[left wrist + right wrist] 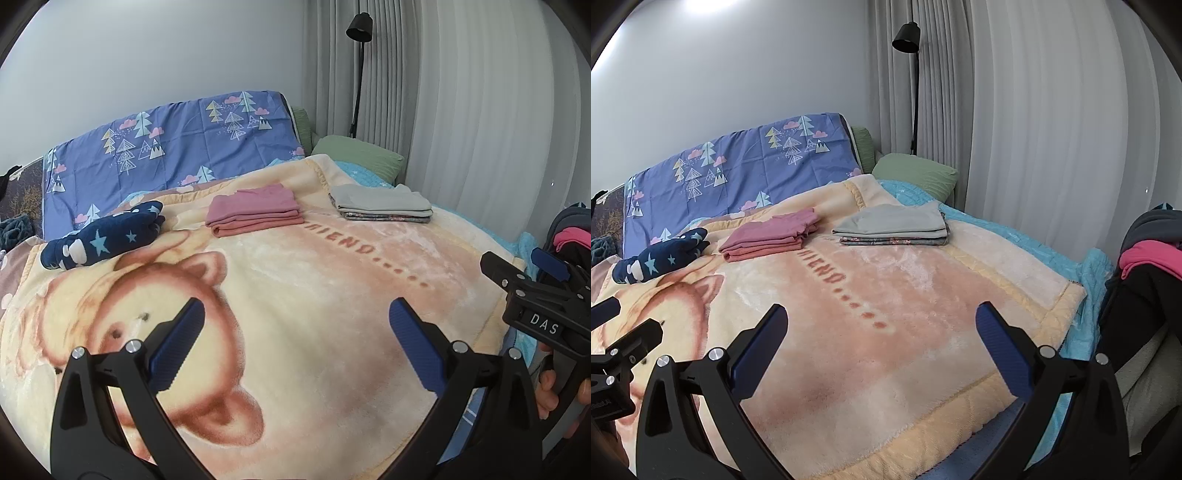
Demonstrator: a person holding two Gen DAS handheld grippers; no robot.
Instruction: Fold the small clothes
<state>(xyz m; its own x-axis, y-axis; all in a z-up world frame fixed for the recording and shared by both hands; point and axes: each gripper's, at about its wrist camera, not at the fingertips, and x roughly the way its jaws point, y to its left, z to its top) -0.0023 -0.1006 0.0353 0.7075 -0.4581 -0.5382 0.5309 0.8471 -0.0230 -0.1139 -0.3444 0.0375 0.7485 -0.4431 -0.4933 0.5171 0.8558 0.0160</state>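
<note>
On a cream bear-print blanket [314, 295] [905, 314] lie a folded pink stack [255, 212] [770, 236], a folded grey stack over floral pieces [382, 205] [892, 227] and a navy star-print garment [103, 236] [661, 260], loosely bundled. My left gripper [297, 317] hovers open over the blanket's near part, nothing between its blue pads. My right gripper [881, 321] is open too, empty, above the blanket's front right; it also shows at the right edge of the left wrist view [524, 266]. A pile of unfolded clothes [1148, 254] [570, 236], pink and grey, sits at the far right.
A purple tree-print quilt [177, 147] stands against the wall behind the blanket. Green pillows [362, 157] and a turquoise sheet [1015, 236] lie at the bed's right side. A black floor lamp [360, 66] and grey curtains [480, 110] stand beyond. A hand [550, 384] holds the right gripper.
</note>
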